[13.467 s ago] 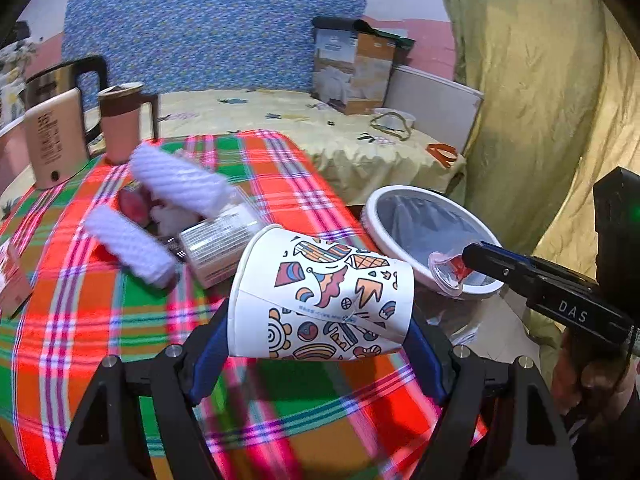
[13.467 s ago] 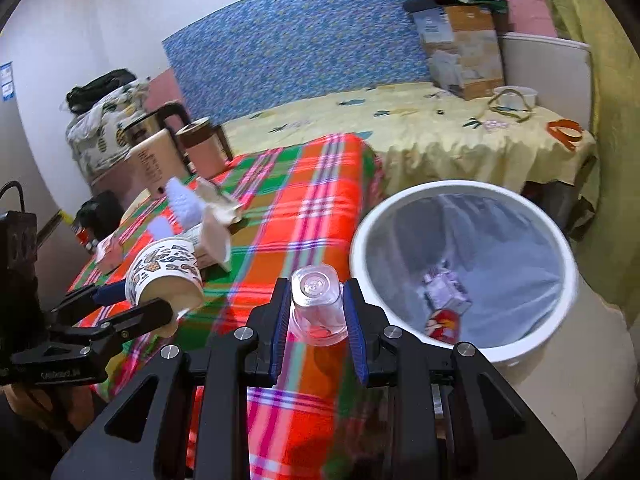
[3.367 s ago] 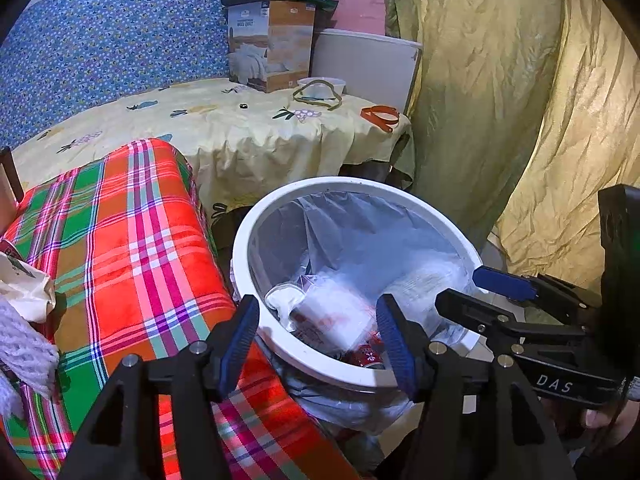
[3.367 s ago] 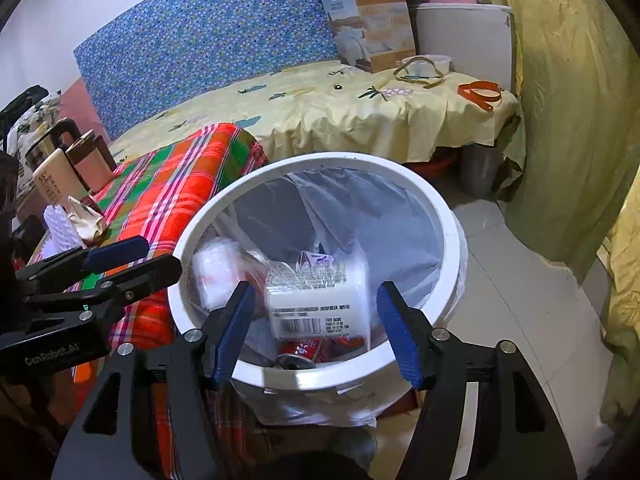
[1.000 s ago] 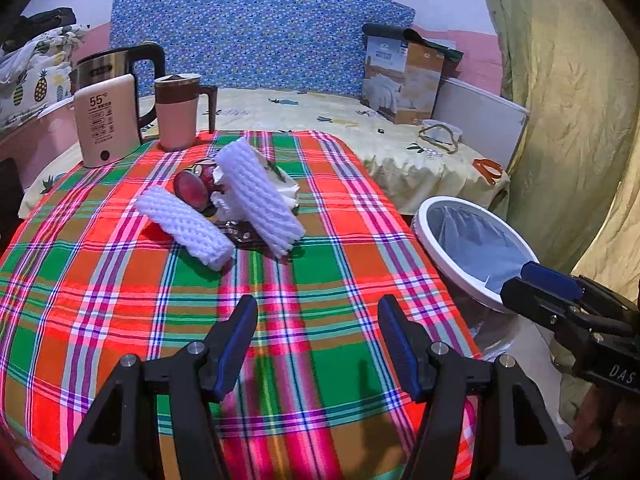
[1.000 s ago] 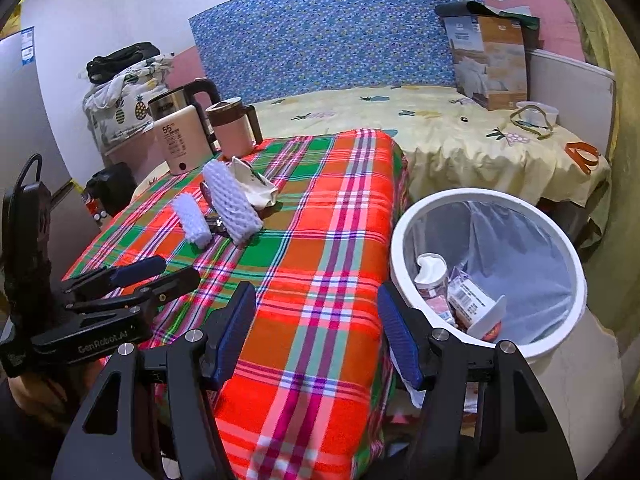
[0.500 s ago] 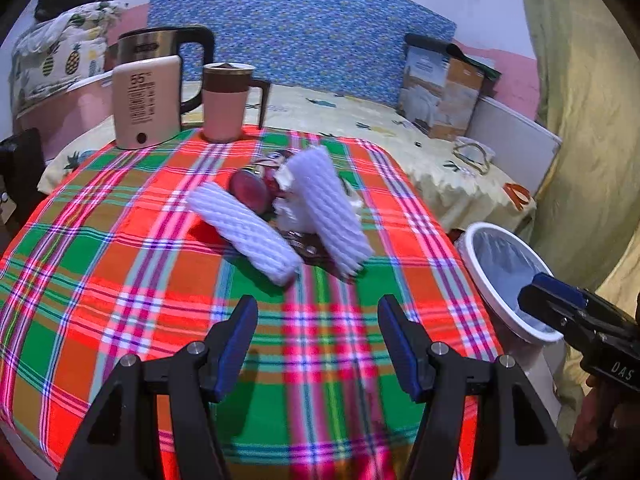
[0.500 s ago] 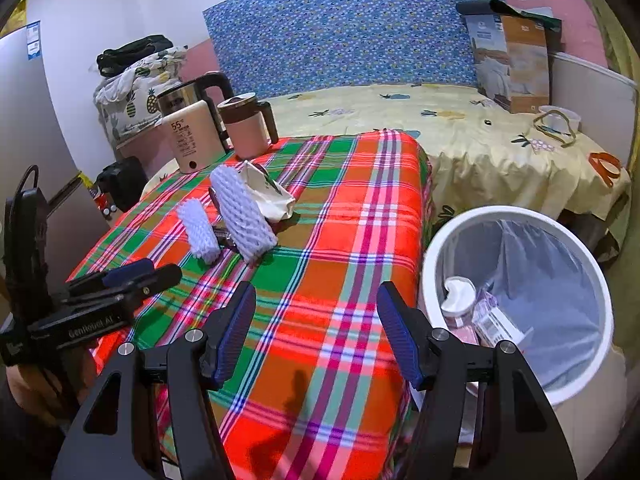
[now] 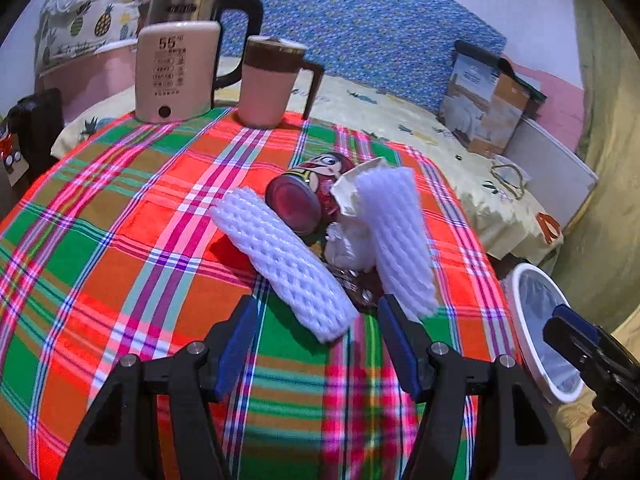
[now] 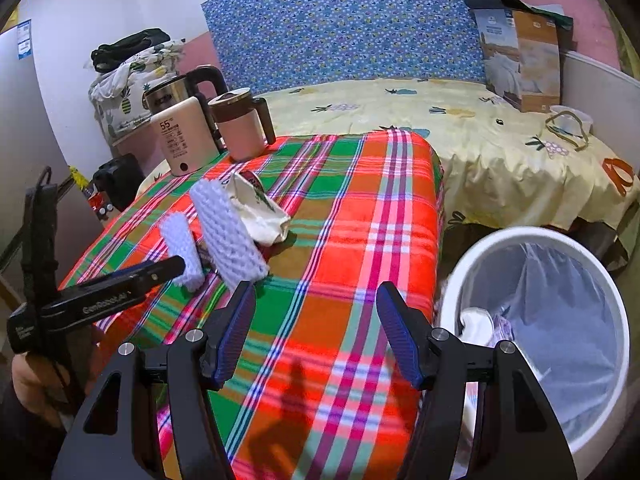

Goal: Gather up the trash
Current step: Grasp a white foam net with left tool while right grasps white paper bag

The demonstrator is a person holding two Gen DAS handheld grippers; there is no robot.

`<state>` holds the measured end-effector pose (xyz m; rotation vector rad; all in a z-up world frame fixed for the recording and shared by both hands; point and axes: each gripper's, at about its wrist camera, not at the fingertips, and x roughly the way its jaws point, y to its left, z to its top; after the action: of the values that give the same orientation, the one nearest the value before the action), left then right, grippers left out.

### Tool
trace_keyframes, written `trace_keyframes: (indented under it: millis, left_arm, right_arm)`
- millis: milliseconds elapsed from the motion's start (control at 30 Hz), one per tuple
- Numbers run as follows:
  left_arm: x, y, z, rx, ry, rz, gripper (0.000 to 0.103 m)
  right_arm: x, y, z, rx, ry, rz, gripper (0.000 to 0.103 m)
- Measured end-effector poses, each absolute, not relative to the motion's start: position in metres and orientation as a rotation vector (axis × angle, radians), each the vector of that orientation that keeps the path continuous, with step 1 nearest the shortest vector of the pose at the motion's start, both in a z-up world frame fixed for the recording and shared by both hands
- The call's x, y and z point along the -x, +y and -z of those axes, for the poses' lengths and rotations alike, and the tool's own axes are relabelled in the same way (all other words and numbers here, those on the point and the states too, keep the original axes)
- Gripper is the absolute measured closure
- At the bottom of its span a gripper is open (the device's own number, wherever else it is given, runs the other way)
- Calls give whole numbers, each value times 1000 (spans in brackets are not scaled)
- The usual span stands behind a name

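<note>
left gripper (image 9: 318, 336) fingers spread, empty, near foam sleeve (image 9: 282, 258); right gripper (image 10: 316, 332) likewise, beside bin (image 10: 472, 252)

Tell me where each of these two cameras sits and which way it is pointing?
Left wrist view: sits on the left claw, looking forward and down at the foam fruit nets on the plaid tablecloth; its own open fingers show, with the right claw at the edge.
Right wrist view: sits on the right claw, facing the table and white trash bin; its open fingers, the left claw and a hand show.
Shared: nets, kettle, mug, bin.
</note>
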<state>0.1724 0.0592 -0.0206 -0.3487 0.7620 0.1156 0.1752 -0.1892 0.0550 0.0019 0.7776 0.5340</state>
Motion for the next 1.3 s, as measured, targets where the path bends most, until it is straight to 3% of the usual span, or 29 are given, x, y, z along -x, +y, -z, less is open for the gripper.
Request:
trace_keyframes:
  millis: [267, 333, 400, 500, 700, 733, 867, 900, 1100, 1300]
  left_arm:
    - [-194, 68, 36, 373, 814, -165, 39]
    - [-196, 70, 39, 376, 827, -154, 42]
    - [-194, 69, 39, 349, 823, -145, 55]
    - [-191, 72, 38, 342, 822, -117, 65]
    - [-183, 81, 38, 341, 816, -83, 71]
    - [-183, 82, 37, 340, 816, -78, 72]
    - [-180, 85, 37, 336, 814, -65, 73]
    - [-179, 86, 37, 335, 814, -65, 73]
    - [-175, 85, 36, 324, 810, -68, 76]
    - [-163, 77, 32, 298, 800, -57, 78]
  right_arm:
    - [-204, -168, -51, 13, 791, -583, 39]
    - [-213, -162, -49, 17, 798, -597, 40]
    - [-224, -155, -47, 16, 805, -617, 40]
    - [-239, -147, -42, 23, 826, -629, 40]
    - [-259, -125, -28, 31, 885, -714, 40]
    - [-261, -122, -25, 33, 901, -727, 41]
    - [-263, -109, -17, 67, 933, -769, 76]
    - [-262, -109, -18, 75, 931, -768, 79]
    - [-241, -119, -31, 83, 884, -717, 87]
    - [-213, -146, -50, 55, 821, -634, 88]
